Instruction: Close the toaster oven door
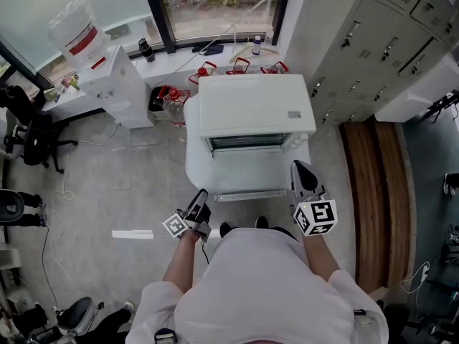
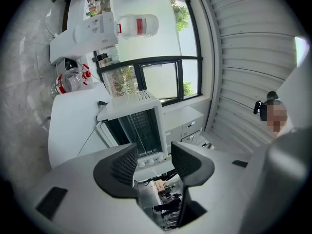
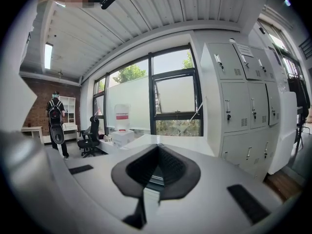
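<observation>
White table [image 1: 192,160], toaster oven door [image 1: 247,174] open; left hand-held gripper [image 2: 153,148] apart, right hand-held gripper [image 3: 157,149] closed

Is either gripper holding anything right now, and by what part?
Nothing is held: the left gripper is open and empty, and the right gripper is shut on nothing.

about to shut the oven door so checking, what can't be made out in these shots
oven cavity: dark and small in left gripper view; in head view the toaster oven's own top covers it.
whether the left tongs touch the open door: head view, too small to tell.
knobs' settings: left gripper view, too small.
toaster oven in right gripper view: nearly all behind the shut right tongs.
</observation>
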Motion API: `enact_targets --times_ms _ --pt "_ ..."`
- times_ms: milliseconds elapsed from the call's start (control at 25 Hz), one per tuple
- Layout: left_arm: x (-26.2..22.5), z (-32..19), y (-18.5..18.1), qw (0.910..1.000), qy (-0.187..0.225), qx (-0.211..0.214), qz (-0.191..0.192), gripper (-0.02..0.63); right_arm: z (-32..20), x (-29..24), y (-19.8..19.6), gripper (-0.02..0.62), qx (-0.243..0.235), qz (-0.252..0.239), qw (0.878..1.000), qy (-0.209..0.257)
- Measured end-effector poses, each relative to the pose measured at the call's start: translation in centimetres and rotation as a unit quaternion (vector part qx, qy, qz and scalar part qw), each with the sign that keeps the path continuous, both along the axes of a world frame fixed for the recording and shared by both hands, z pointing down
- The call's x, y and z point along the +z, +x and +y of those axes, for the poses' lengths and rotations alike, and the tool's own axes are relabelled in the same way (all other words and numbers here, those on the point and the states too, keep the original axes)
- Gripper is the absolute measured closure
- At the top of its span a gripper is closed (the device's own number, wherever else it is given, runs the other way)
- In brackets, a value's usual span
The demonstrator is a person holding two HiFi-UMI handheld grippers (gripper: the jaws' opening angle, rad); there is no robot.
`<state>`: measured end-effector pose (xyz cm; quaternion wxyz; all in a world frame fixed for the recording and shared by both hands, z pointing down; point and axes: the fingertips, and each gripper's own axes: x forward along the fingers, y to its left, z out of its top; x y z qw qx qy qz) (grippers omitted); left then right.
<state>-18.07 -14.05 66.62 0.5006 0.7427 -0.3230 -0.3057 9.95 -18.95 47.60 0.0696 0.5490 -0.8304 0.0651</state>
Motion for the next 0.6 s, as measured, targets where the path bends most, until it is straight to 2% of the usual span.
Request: enact_targets --times_ms 600 --pt "8.1 2.0 0.1 0.9979 -0.055 0.033 -0.012 0.397 -0.3 1.3 -0.6 0.586 -0.019 0.020 0.999 -0.017"
